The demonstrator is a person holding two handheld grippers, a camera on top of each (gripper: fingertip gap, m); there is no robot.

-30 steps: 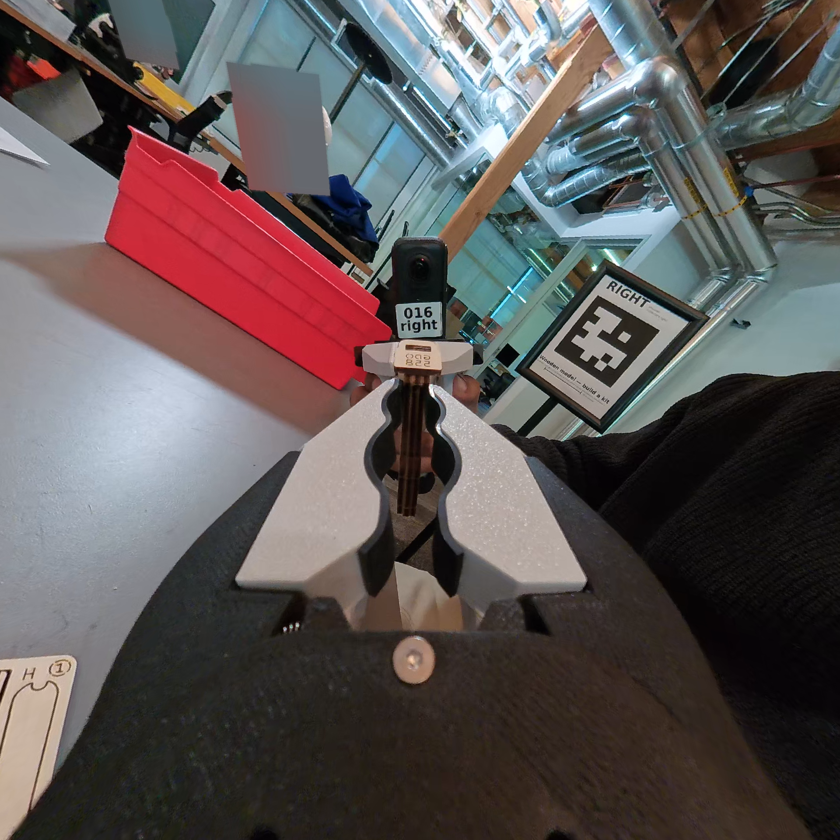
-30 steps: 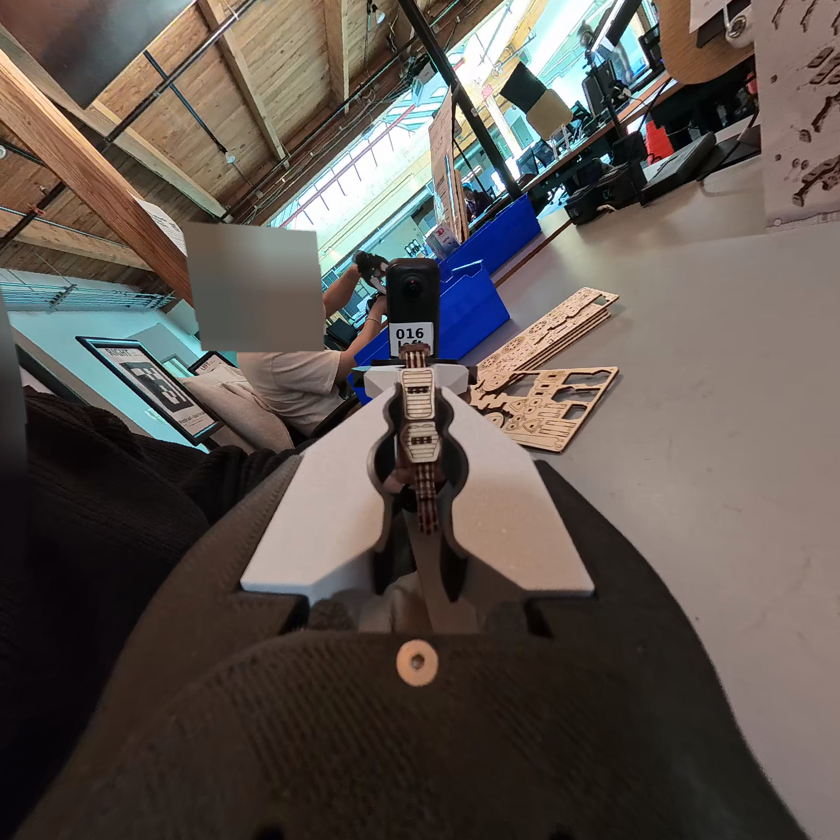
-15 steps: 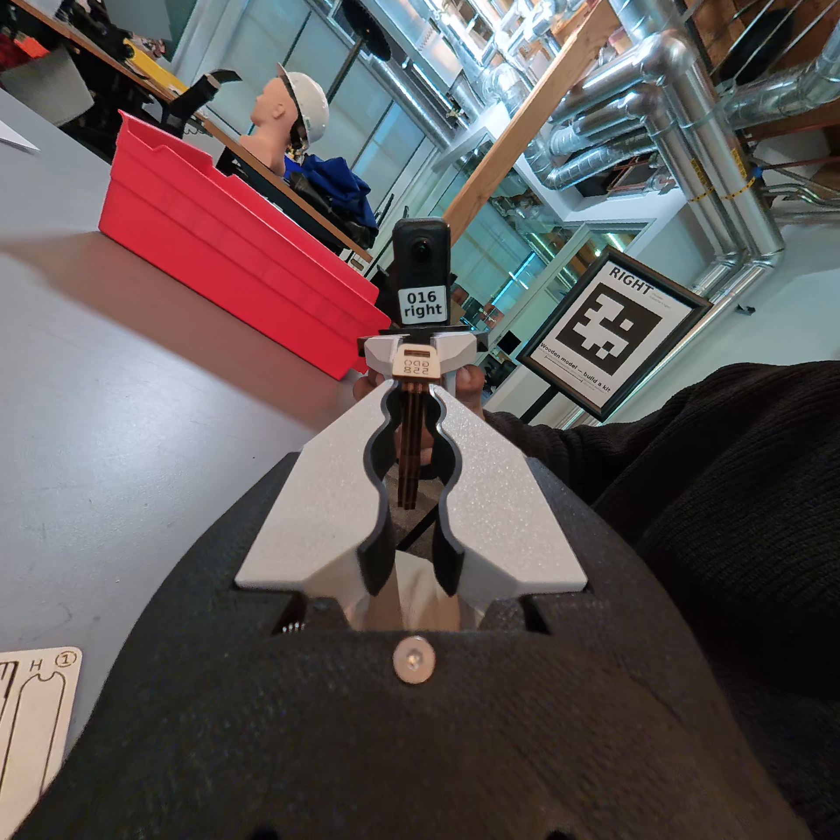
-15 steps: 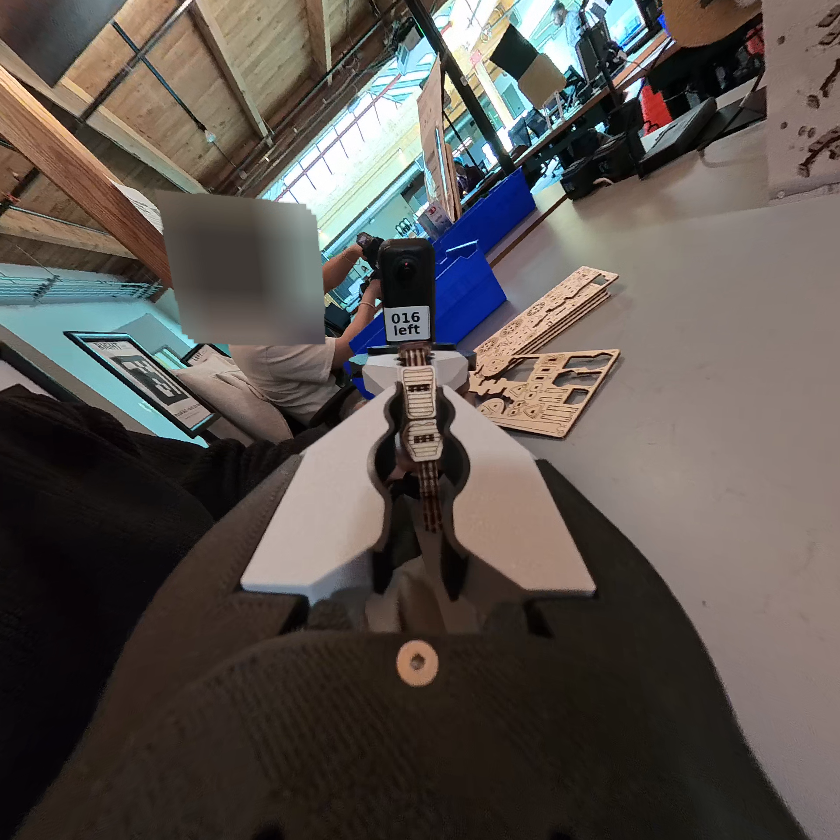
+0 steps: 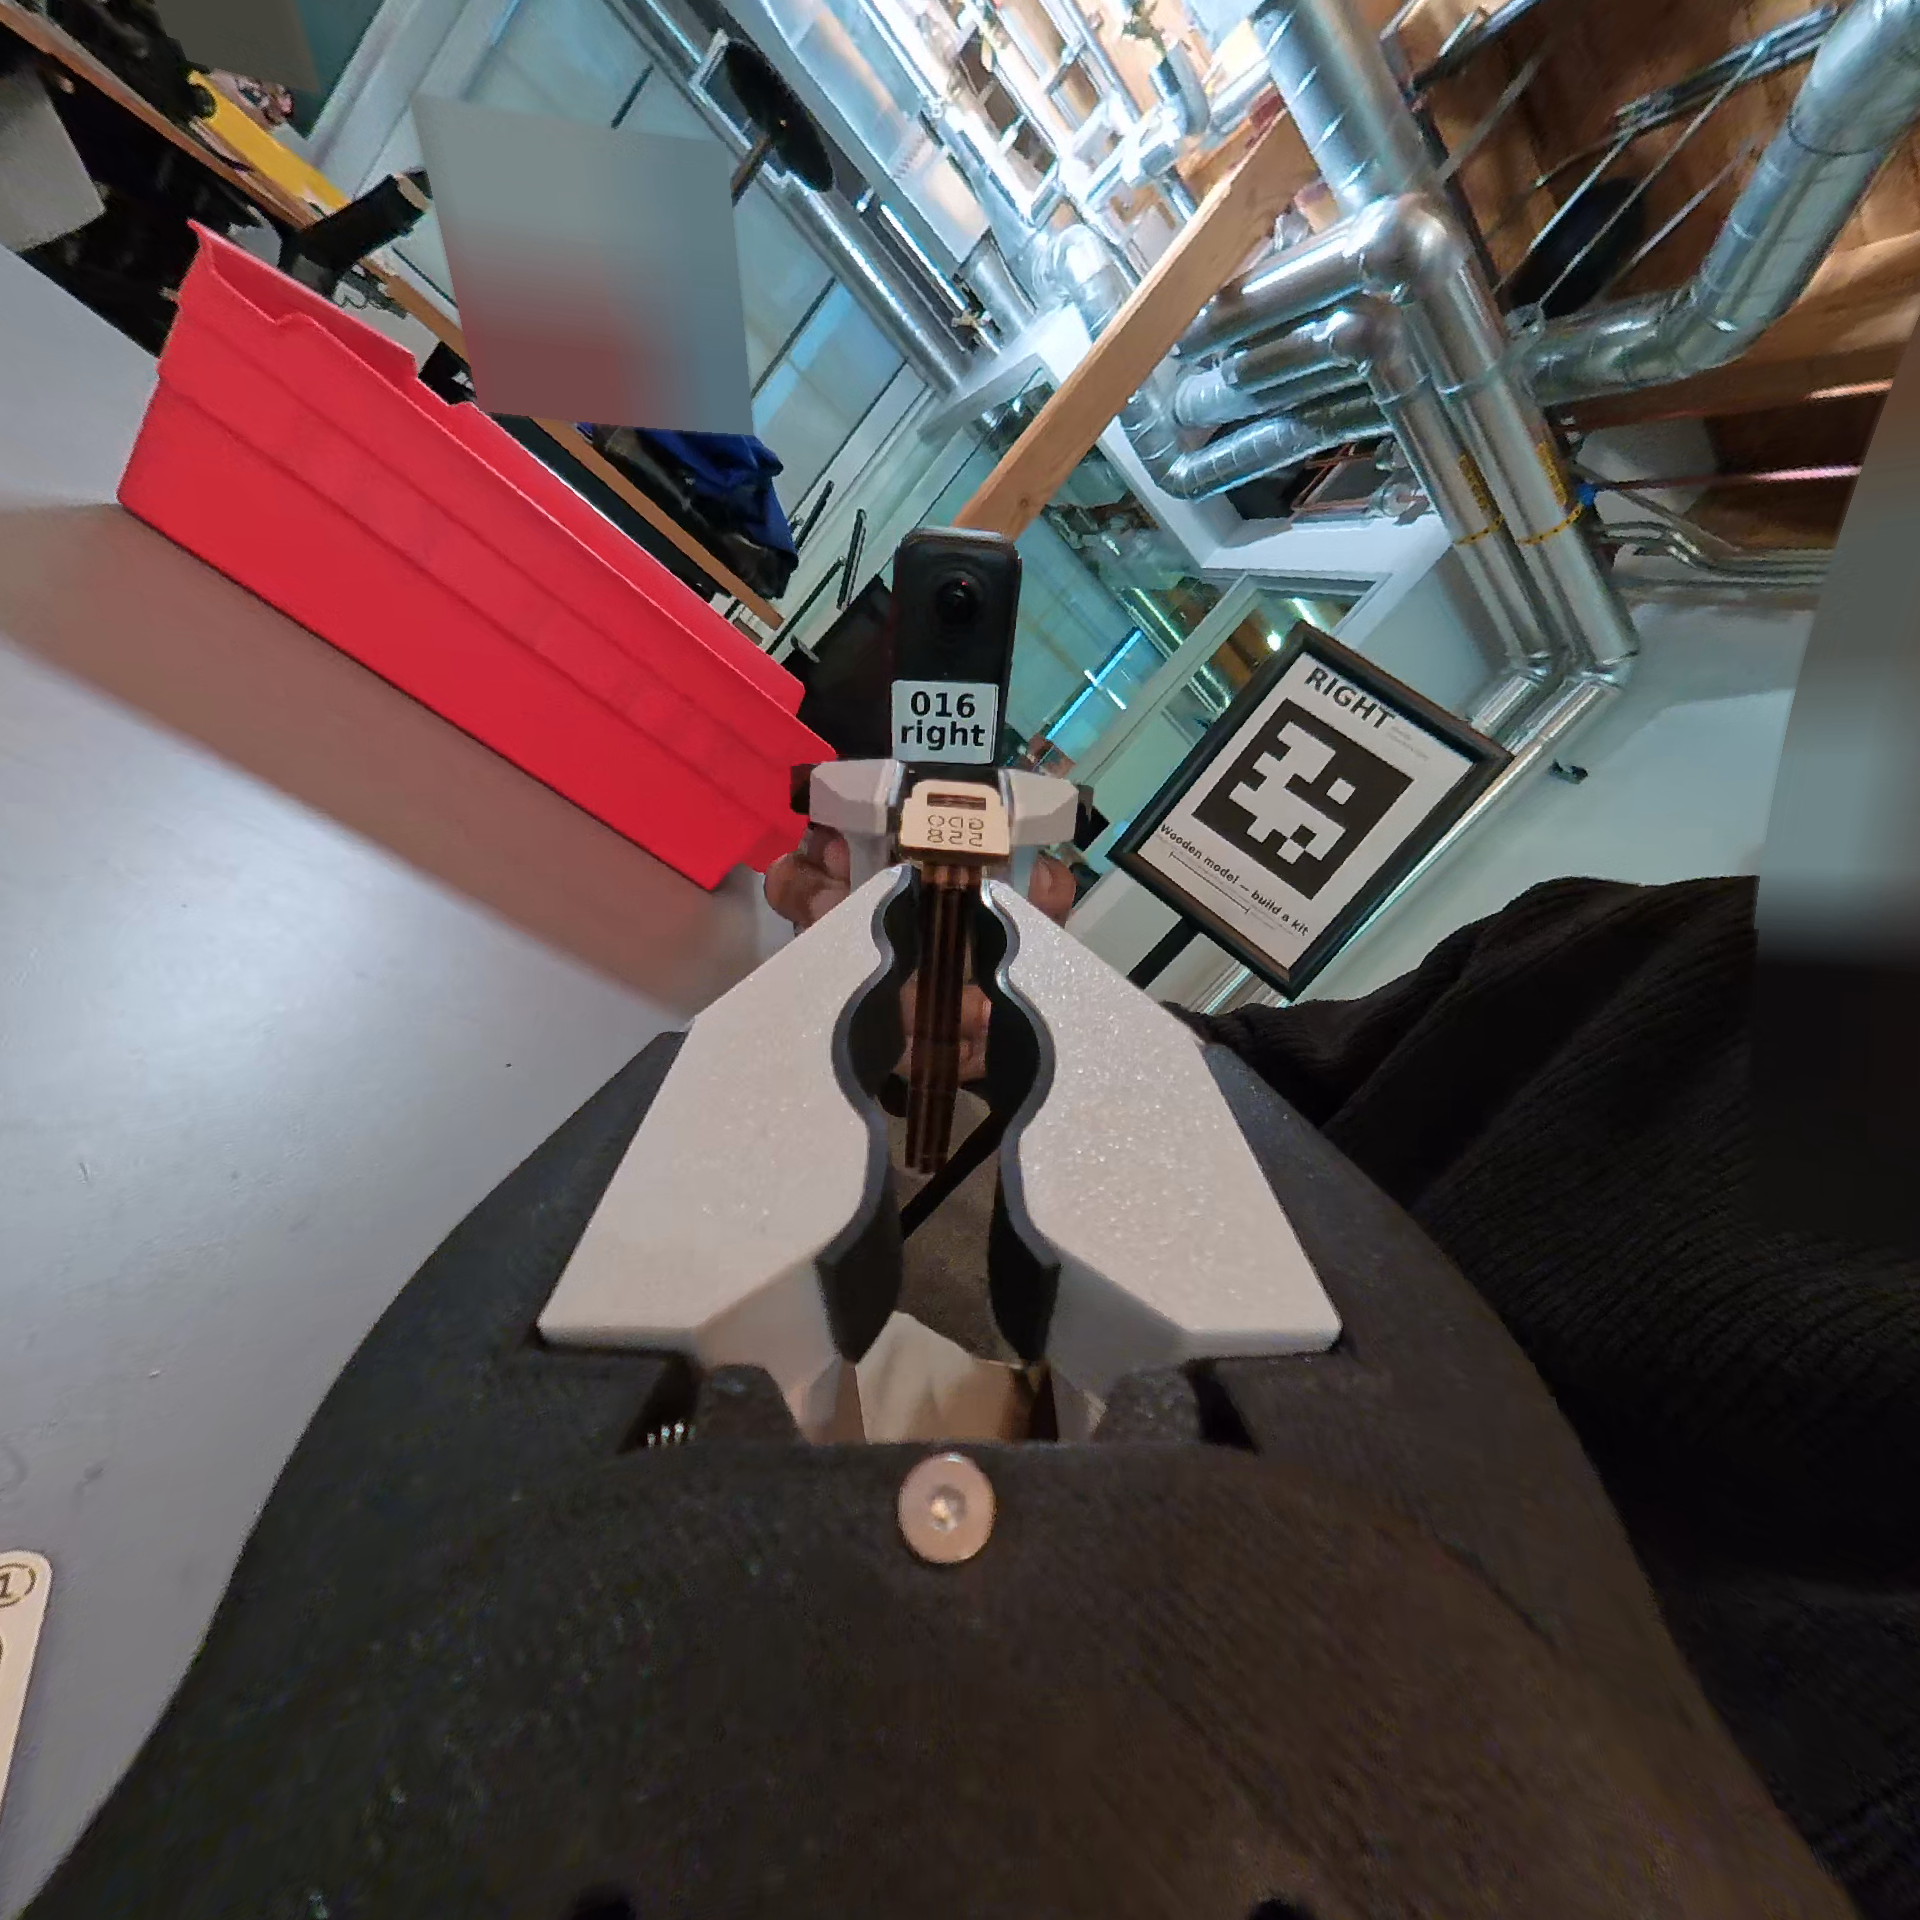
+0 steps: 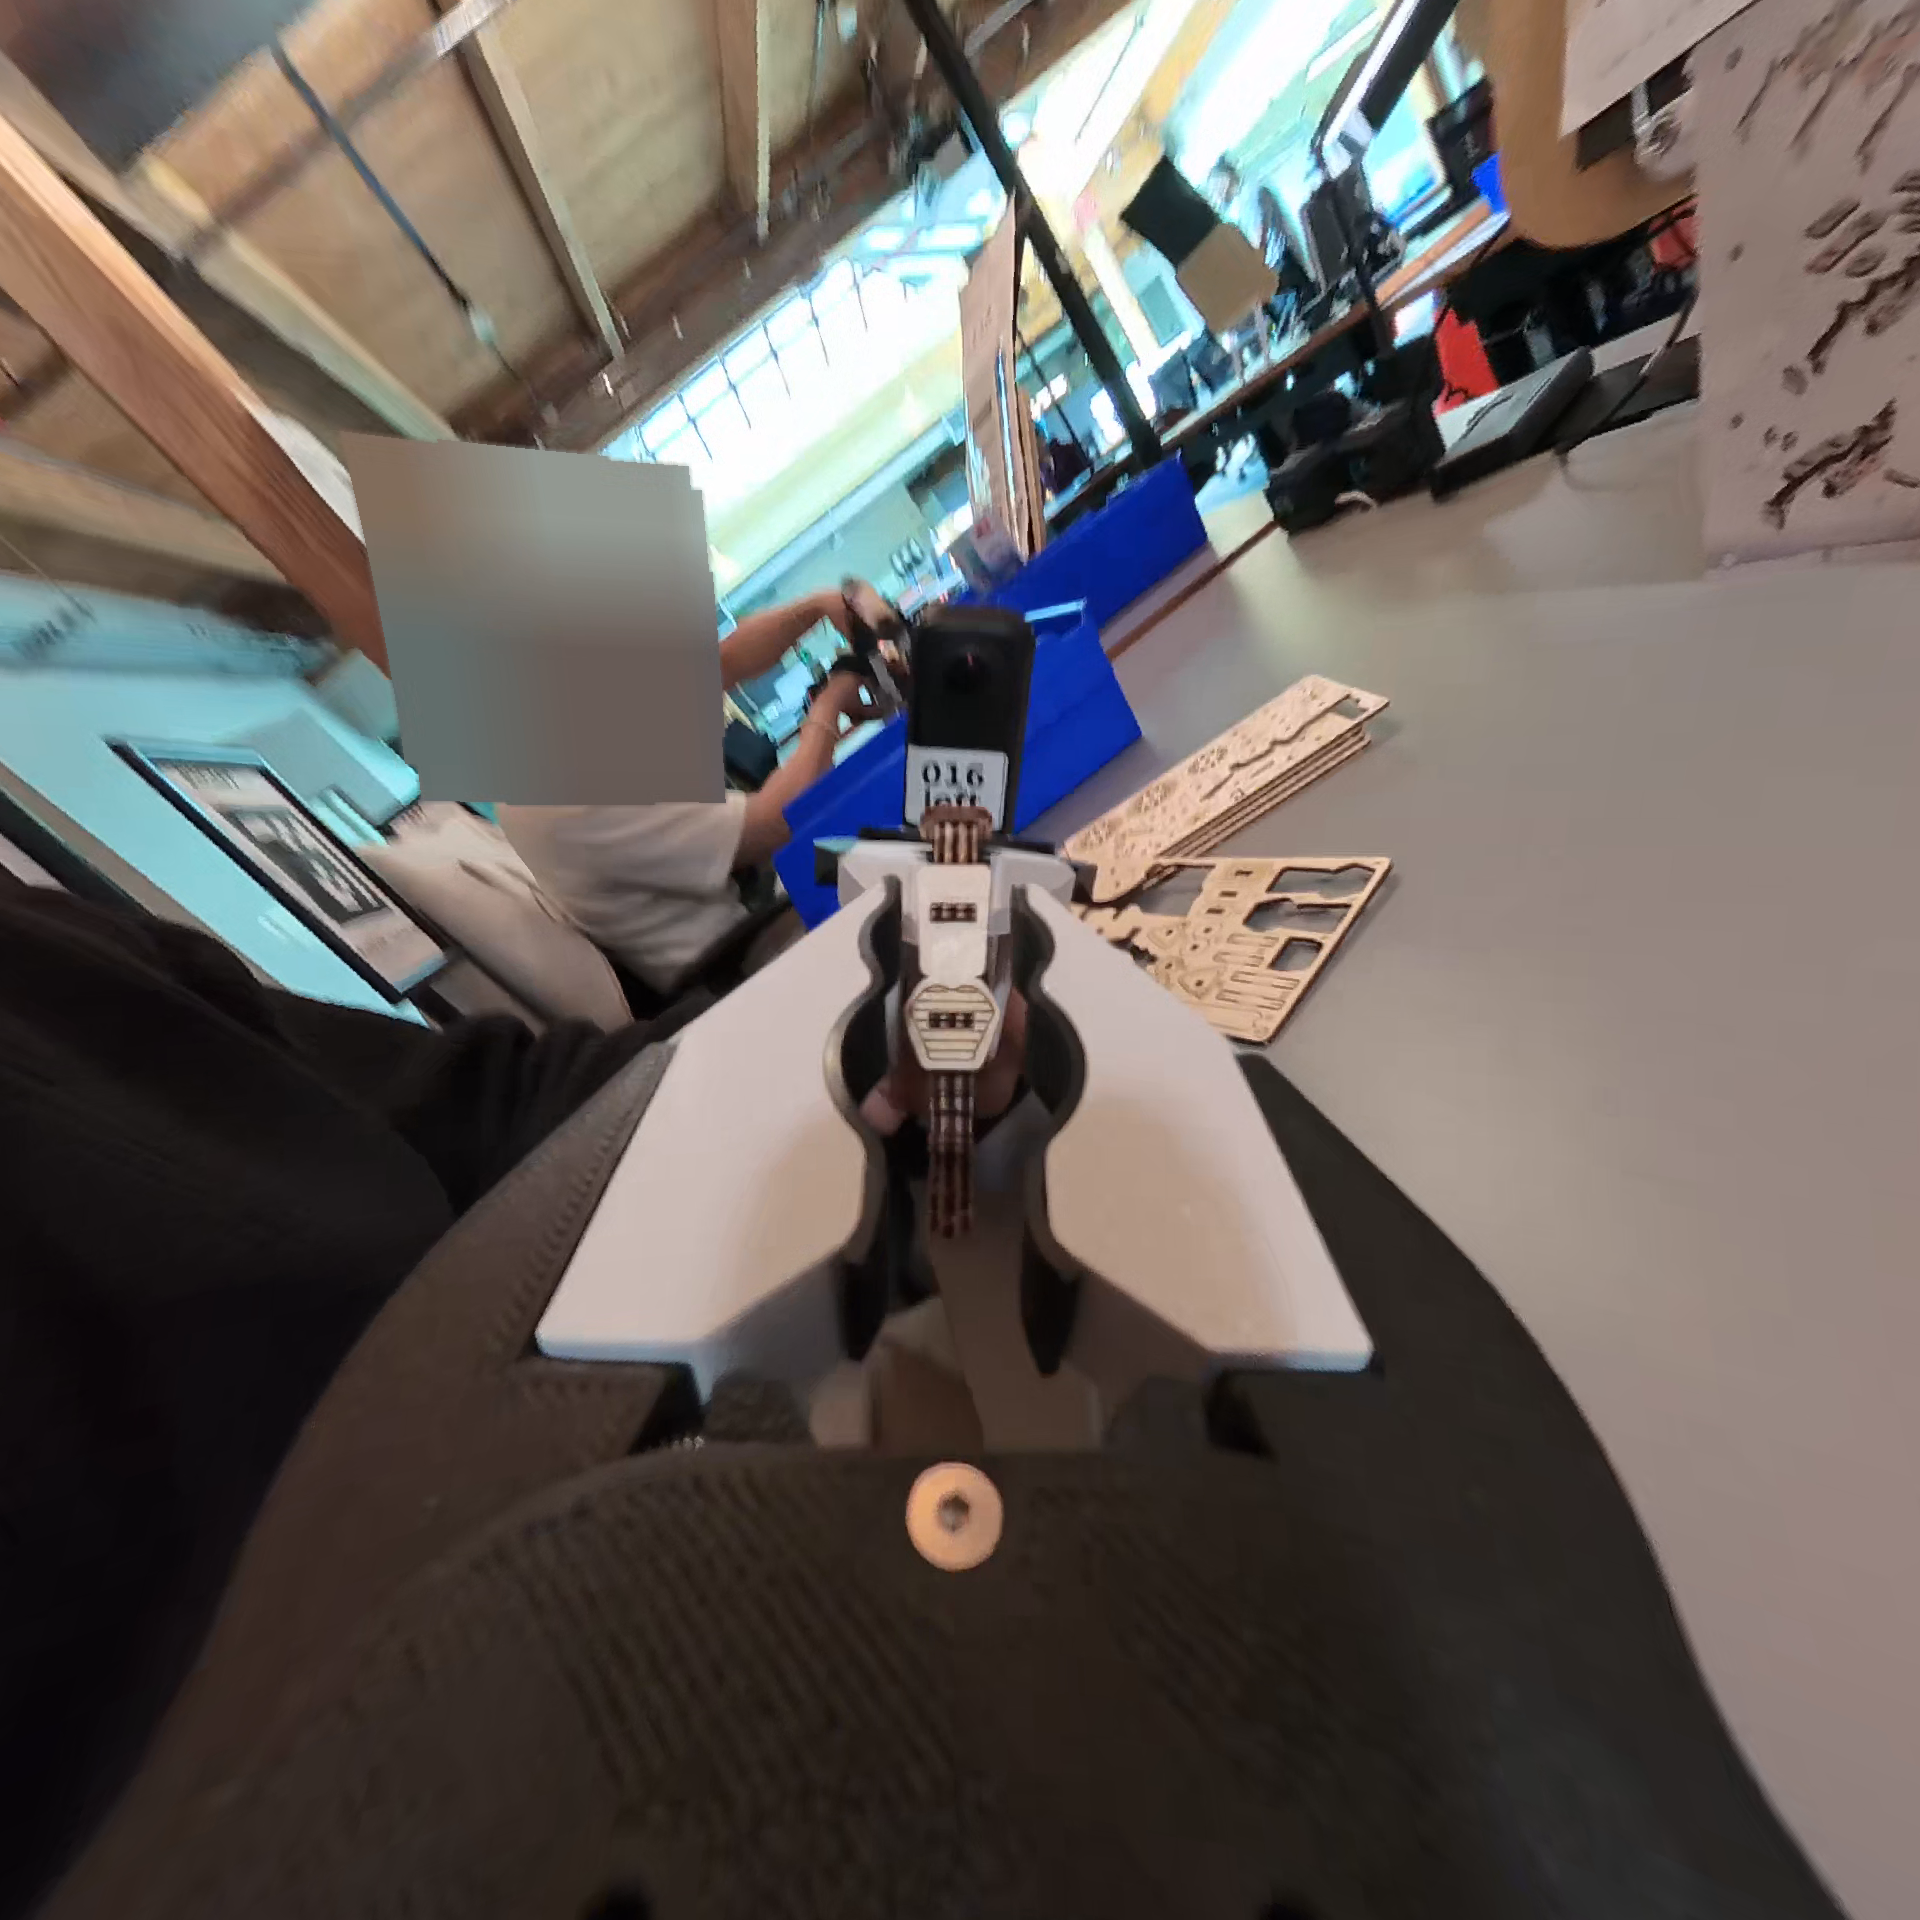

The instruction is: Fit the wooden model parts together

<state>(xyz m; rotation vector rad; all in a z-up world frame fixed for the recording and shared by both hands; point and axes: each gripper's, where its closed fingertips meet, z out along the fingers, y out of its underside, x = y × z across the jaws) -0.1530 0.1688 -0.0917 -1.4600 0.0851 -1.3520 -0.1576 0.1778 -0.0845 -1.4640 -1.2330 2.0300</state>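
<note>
Facing each other nose to nose above the grey table, the left gripper and right gripper are both clamping narrow onto one slim layered wooden model assembly, held edge-on between them with a pale engraved plate at the tip. Lying flat beyond the right gripper are the laser-cut plywood sheets, near a blue plastic bin. A long red plastic bin is sitting on the table's far side in the left wrist view.
</note>
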